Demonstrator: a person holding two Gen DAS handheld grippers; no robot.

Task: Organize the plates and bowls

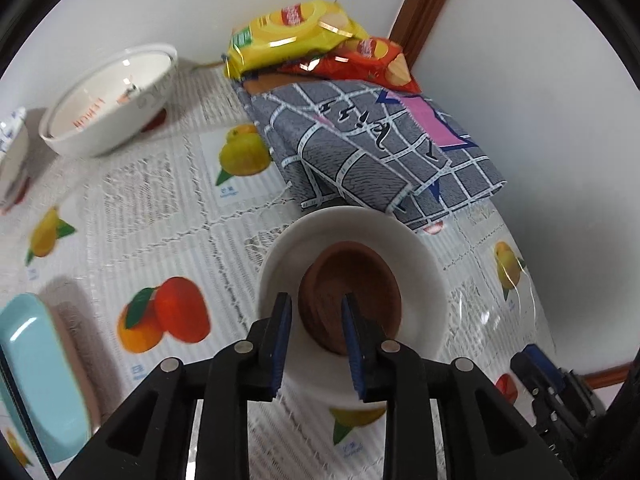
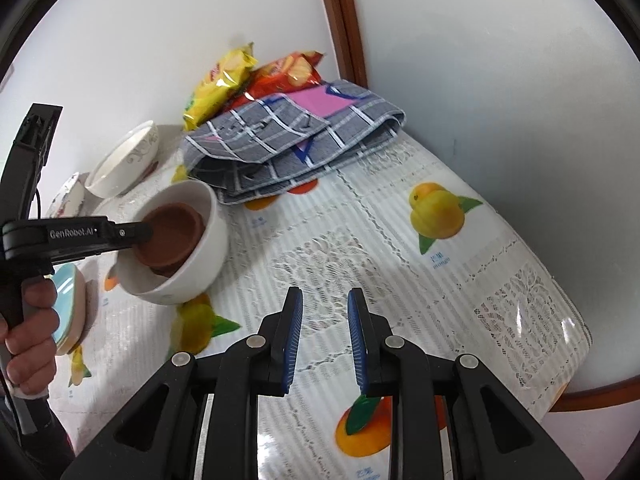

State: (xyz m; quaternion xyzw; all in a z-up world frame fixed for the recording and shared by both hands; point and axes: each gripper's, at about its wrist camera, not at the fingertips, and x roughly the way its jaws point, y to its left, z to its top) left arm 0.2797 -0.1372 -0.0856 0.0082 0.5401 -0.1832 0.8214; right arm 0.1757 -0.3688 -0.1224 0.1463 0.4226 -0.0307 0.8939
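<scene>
A small brown clay bowl (image 1: 352, 292) sits inside a white bowl (image 1: 416, 272) on the fruit-print tablecloth. My left gripper (image 1: 316, 320) straddles the brown bowl's near rim, one finger outside and one inside, with a visible gap between the jaws. In the right wrist view the left gripper (image 2: 144, 234) meets the brown bowl (image 2: 172, 236) in the white bowl (image 2: 200, 260). My right gripper (image 2: 325, 320) hovers open and empty over the cloth, to the right of the bowls. A larger white bowl (image 1: 108, 100) stands at the back left.
A folded grey checked cloth (image 1: 376, 148) lies just behind the white bowl, with yellow (image 1: 292, 32) and red (image 1: 360, 60) snack packs on it by the wall. A light blue dish (image 1: 36, 380) sits at the near left. A patterned bowl (image 2: 66, 196) stands far left.
</scene>
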